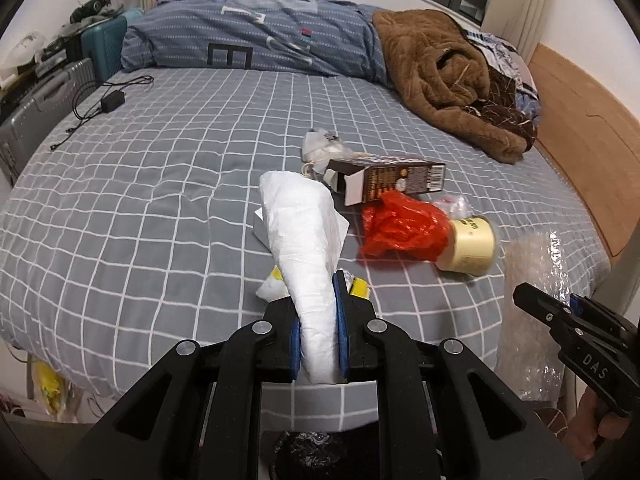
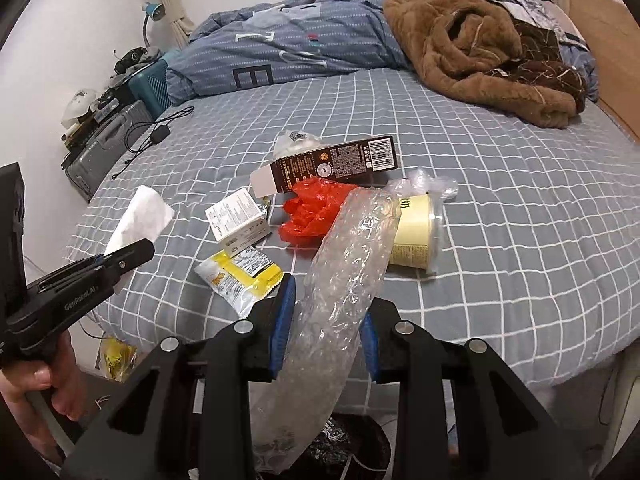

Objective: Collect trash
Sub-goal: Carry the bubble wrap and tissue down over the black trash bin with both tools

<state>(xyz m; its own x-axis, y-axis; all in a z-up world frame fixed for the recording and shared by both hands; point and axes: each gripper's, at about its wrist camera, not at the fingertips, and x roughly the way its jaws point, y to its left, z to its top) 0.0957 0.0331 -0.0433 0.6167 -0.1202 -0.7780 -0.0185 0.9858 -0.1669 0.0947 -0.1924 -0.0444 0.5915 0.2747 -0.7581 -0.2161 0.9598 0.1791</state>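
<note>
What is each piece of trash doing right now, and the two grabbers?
left gripper: shut on white tissue
white tissue: held, lifted
right gripper: shut on bubble wrap
bubble wrap: held, lifted
brown carton: lying, flap open
red bag: crumpled on bed
yellow cup: tipped over

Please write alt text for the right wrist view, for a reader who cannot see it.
The right hand-held gripper clamps a roll of clear bubble wrap above a grey checked bed strewn with trash: a red plastic bag, a brown carton, a cream cup and a yellow wrapper. At the left, the left hand-held gripper holds white tissue paper.
</note>
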